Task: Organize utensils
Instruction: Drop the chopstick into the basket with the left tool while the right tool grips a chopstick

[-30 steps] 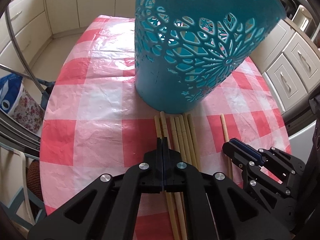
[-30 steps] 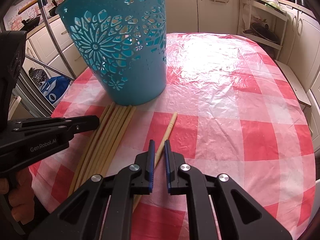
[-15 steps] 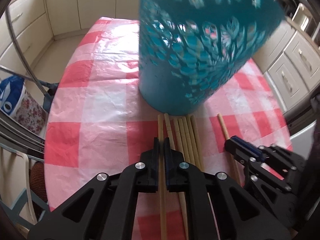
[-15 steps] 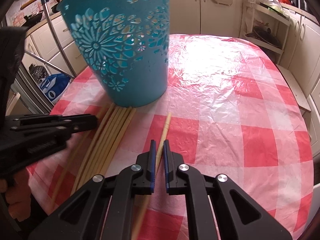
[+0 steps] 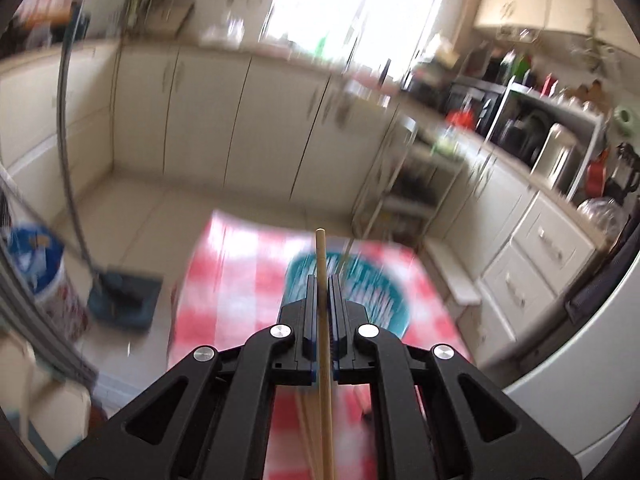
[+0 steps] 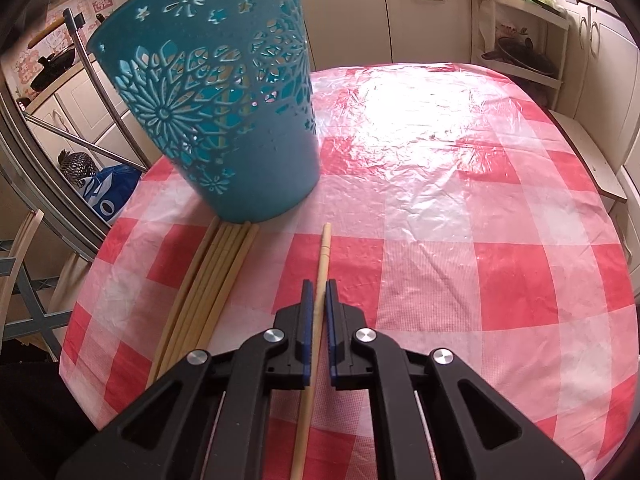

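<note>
Your left gripper [image 5: 320, 292] is clamped tight on one long, pale wooden chopstick [image 5: 322, 320], which runs straight between the blue-padded jaws, its blunt tip poking out past them. That view is pretty smeared, but you can make out the teal plastic basket with flower cut-outs [image 5: 372, 300] below and just beyond the jaws, sitting on the red-and-white checked plastic tablecloth [image 5: 224, 280]. There's also a blurry bit of what look like more pale sticks low in the frame, left of the held one; can't say more than that.

Your right gripper [image 6: 319, 304] is pinched on a second single wooden chopstick [image 6: 324, 248]. This stick runs between the pads, hugging the left one. Most of it lies flat on the tablecloth [image 6: 440, 220], its far end pointing towards the basket's [image 6: 224, 112] base but stopping short of it.

To the left of that stick, apart from it, is a bundle of pale wooden chopsticks [image 6: 208, 296] lying side by side on the cloth. Their far ends sit right up against the bottom of the basket. The basket itself stands upright near the table's left edge, with cream kitchen cabinets [image 6: 400, 12] behind.
</note>
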The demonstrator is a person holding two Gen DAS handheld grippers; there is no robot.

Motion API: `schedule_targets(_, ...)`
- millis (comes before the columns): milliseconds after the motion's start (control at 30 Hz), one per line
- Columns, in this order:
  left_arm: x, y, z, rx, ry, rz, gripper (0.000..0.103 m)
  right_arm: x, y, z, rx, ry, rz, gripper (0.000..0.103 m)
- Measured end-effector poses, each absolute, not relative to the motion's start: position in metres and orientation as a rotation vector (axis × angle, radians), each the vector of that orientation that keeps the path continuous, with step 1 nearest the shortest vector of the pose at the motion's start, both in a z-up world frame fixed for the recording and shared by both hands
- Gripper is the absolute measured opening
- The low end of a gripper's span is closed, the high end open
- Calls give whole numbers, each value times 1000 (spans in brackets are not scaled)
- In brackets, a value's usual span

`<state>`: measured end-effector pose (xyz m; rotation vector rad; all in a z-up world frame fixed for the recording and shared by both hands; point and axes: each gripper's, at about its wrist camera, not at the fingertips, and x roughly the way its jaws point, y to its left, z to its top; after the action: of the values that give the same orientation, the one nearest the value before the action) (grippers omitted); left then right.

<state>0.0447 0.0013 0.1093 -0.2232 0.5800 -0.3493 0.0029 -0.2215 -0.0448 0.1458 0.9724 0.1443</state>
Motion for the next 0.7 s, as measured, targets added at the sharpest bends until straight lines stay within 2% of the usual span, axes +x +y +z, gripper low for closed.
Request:
schedule_targets(167,60,-24,155,-226,343,-329,4,2,-224,-45,153,970,151,7)
schedule_targets(300,88,-42,157,-231,256,-249,5,2,-224,-45,156,971,153,7)
schedule_targets(500,135,-58,115,-251,356,-177,5,3,-226,-44,160,975,163,7)
schedule_targets(700,147,-67,88,-203,425,-175,5,3,-227,-44,167,978,171,7)
